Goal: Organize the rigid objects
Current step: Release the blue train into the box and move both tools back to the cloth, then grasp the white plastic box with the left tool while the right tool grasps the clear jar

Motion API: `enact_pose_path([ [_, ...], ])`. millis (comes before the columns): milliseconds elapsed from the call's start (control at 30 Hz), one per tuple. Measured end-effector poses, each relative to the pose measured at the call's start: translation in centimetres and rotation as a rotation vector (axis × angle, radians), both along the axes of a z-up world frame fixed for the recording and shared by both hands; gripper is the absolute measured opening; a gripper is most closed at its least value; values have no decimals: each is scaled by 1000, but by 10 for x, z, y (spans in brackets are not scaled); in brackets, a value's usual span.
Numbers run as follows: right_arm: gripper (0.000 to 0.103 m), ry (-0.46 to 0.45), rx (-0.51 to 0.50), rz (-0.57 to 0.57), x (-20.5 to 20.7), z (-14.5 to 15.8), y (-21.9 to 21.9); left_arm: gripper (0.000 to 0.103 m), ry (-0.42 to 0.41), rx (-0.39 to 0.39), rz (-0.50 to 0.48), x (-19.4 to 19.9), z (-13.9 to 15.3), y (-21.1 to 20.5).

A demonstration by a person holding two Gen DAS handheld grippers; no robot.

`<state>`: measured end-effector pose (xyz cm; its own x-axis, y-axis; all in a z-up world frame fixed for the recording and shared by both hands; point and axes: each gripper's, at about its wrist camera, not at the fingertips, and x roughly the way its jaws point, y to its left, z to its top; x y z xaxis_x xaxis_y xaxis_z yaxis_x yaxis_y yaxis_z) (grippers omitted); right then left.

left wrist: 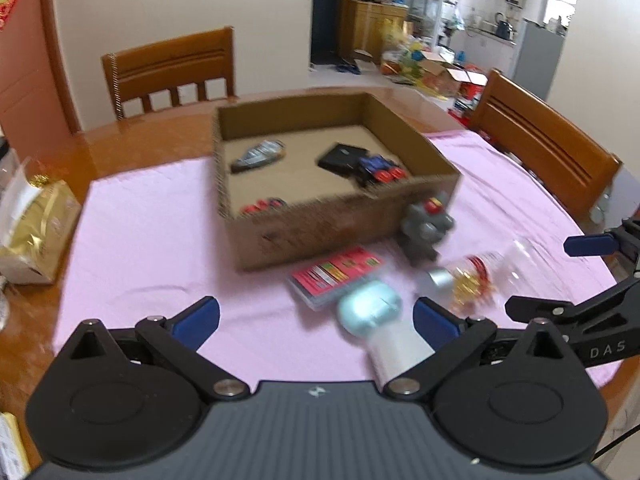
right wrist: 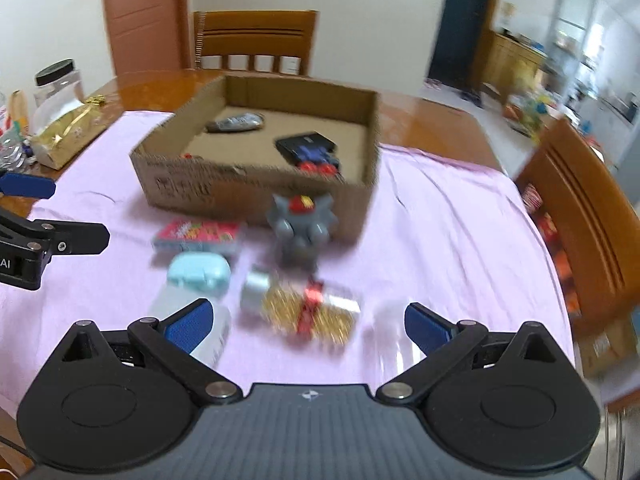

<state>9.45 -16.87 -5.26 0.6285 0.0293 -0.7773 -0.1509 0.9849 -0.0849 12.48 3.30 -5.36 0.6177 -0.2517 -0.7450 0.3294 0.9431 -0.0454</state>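
On the pink-covered surface (right wrist: 440, 216), in front of the cardboard box (right wrist: 256, 196), five loose things are seen. From left to right in the right wrist view: the red card pack (right wrist: 196, 236), the light-blue case (right wrist: 200, 272), the white bottle (right wrist: 216, 332) below it, the grey toy (right wrist: 304, 228), and the clear bottle with gold filling (right wrist: 308, 312).

The left gripper (left wrist: 316, 320) is held with jaws spread and empty; the light-blue case and white bottle lie at about 1 o'clock from it, very near its right jaw.

The right gripper (right wrist: 306, 322) also has its jaws spread and empty. The clear bottle lies at 12 o'clock, between the jaws, with its long axis across them, silver cap toward 10 o'clock. This hand is judged the nearer one for it; turning the wrist may be needed.
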Motion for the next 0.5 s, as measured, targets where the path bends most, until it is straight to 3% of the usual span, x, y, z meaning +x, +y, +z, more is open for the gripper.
enact_pose_path([
  [300,103,6,-21,-59,-33,-16,-34,102,55,44,-25,-22,-27,-49],
  [500,103,26,-15,53,-27,-22,-67,102,102,106,13,-27,-53,-85],
])
